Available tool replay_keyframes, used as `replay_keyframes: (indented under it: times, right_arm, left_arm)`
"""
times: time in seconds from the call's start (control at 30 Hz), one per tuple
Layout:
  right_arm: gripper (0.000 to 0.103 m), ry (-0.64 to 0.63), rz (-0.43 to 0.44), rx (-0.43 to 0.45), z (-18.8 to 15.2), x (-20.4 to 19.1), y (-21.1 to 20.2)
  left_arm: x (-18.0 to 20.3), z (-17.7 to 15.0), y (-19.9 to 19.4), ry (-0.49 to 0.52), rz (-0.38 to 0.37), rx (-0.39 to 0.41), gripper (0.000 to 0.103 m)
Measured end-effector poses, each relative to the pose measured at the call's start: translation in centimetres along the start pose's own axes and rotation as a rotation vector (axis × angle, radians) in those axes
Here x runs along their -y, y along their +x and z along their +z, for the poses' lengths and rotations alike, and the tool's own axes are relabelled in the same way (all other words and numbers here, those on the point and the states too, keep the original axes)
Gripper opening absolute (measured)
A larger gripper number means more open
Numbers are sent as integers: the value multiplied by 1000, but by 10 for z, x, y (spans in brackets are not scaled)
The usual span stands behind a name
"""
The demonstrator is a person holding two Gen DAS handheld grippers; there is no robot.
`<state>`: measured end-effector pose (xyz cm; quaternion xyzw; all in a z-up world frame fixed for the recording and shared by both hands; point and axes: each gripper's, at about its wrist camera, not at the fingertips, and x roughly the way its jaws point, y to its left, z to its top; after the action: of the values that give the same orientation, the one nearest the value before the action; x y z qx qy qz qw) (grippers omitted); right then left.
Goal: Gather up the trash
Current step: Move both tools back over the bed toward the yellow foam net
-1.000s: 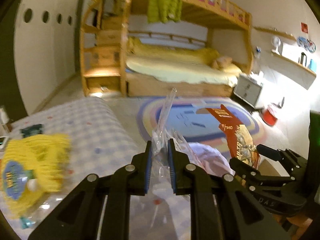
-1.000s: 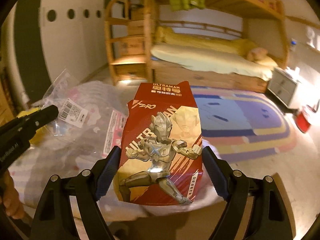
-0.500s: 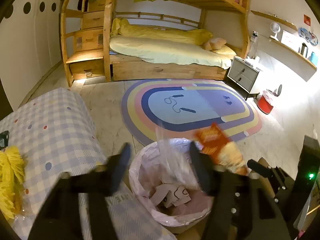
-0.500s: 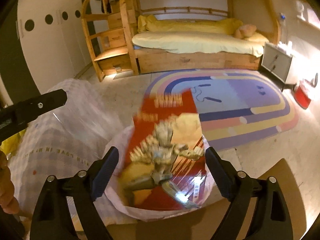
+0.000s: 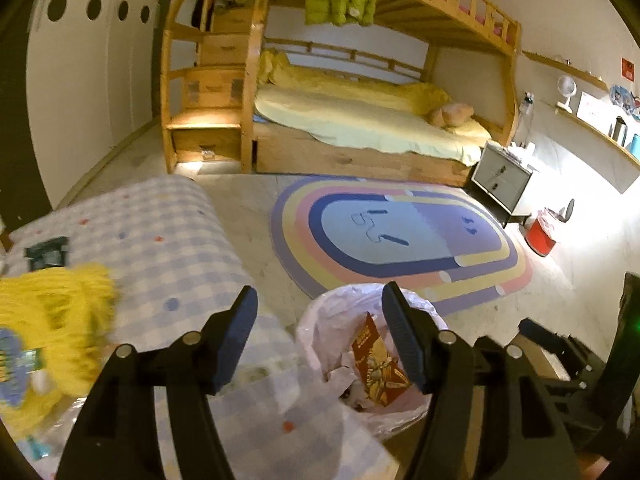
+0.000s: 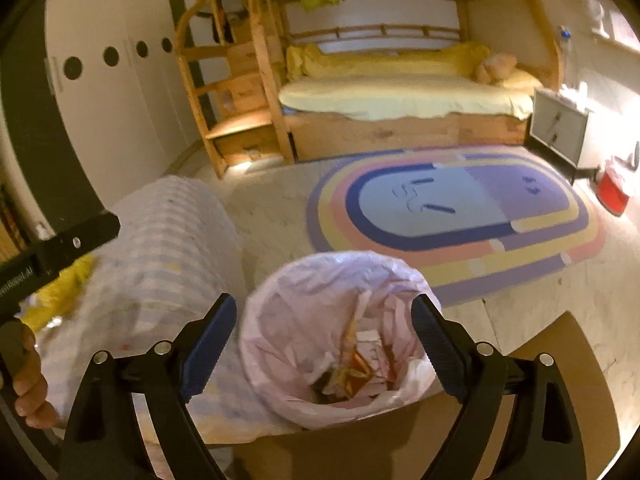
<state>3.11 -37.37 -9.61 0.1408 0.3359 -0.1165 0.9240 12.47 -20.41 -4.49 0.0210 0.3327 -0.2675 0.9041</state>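
A trash bin lined with a pink bag (image 5: 320,312) stands on the floor beside the table. A red and gold figure package (image 5: 376,364) lies inside it on crumpled white wrappers. My left gripper (image 5: 319,314) hangs open over the bin's near rim, with nothing between its blue pads. In the right wrist view my right gripper (image 6: 324,314) is also open and empty above the same bin (image 6: 276,320), where the red package (image 6: 356,360) shows among the waste. One finger of the left gripper (image 6: 76,240) reaches in from the left.
A table with a blue checked cloth (image 5: 168,240) lies left of the bin. On it are a yellow fringed item (image 5: 56,320), a small dark packet (image 5: 48,252) and clear plastic (image 5: 60,432). Beyond are a rainbow rug (image 5: 400,232), a bunk bed (image 5: 360,128) and a red bin (image 5: 540,236).
The left gripper opened and let go of the clear plastic wrapper. The right gripper let the red package drop into the bin. Both views now look down on the bin.
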Motion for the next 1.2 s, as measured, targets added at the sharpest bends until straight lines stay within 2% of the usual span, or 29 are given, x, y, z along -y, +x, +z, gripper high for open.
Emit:
replay_keyframes:
  times: [0.27,0.37,0.53,0.77,0.87,0.97,1.2]
  right_arm:
    - [88,-99,93,78,5,-60,-48]
    - [88,-153,150,80,4,-92,-54]
    - [88,-234,248,58,-3,-148,-50]
    - [87,-346,348,46,-17,-219,-35]
    - [84,-385,370,53,-23,-243,-28]
    - [82,-402,384,60,-26,-266,-18]
    - [72,-448,433,73,-38,-289,-14]
  left_arm:
    - [-49,-10,-87,-31,84,96,67]
    - [-75,-21,-111,-45,127,112,68]
    - [-125,-45,-144,-83,241,121,69]
    - [-192,-80,-170,-173,373,105,71]
    - [-212,-94,-176,-202,437,114,72]
    - [-225,-102,-179,-236,455,113,72]
    - [-237,-100,-179,-243,471,91,76]
